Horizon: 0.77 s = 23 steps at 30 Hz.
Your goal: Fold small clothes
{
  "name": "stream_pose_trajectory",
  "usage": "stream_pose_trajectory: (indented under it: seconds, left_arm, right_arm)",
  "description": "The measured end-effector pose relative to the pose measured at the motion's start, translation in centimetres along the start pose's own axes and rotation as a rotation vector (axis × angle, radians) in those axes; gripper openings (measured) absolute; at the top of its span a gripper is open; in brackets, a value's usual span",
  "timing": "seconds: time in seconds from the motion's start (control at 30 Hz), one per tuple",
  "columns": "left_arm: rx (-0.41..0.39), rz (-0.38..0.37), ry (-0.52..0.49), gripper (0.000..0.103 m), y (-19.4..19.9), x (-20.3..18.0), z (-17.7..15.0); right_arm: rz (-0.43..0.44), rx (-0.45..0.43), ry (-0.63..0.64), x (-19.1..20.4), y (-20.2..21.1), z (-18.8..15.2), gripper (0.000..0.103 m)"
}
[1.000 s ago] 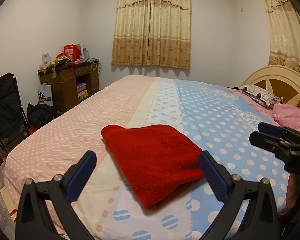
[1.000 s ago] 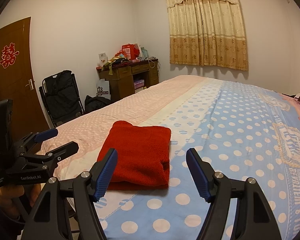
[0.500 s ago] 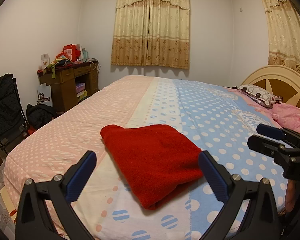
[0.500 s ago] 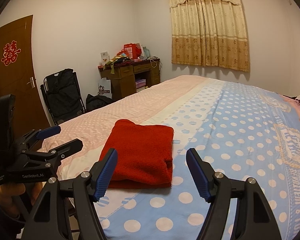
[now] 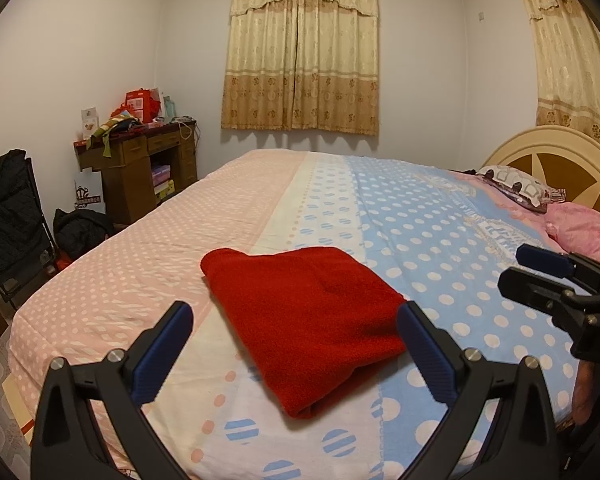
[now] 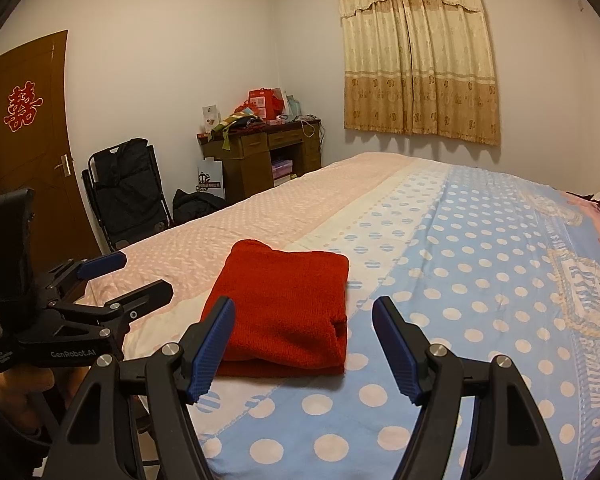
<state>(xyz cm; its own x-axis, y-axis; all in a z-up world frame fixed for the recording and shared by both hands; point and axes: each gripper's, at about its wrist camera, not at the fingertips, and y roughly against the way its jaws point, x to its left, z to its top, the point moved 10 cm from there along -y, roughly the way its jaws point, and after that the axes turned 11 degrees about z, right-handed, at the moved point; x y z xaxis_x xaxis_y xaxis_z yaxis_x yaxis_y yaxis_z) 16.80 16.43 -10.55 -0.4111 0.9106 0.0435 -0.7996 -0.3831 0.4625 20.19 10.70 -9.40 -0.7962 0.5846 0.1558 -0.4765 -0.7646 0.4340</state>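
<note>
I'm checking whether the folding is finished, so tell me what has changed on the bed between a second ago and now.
Nothing has visibly changed. The folded red garment lies in the same spot on the dotted bedspread. Neither the left claw nor the right claw has taken hold of it or let anything go; both are held open above the near edge of the bed, clear of the cloth.

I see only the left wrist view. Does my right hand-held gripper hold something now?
Observer: No. The right hand-held gripper is open, nothing between its pads; the red cloth lies folded ahead.
Operator: What is further left in the room?
Observer: A brown door with a red paper sign.
Operator: Is the cloth's near edge tidy?
Observer: Layers are stacked; a small gap shows at its right corner.
</note>
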Motion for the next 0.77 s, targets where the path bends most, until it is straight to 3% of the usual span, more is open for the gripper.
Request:
stream_pose_trajectory:
  seconds: [0.27,0.77]
  left_arm:
    - [0.001,-0.022,0.006,0.103,0.1,0.1,0.0]
    - [0.001,0.011,0.023,0.103,-0.6,1.7,0.1]
  right_arm:
    - [0.001,-0.009,0.009,0.1,0.2,0.0,0.072]
    - [0.018,0.004,0.028,0.9,-0.2,-0.4,0.072]
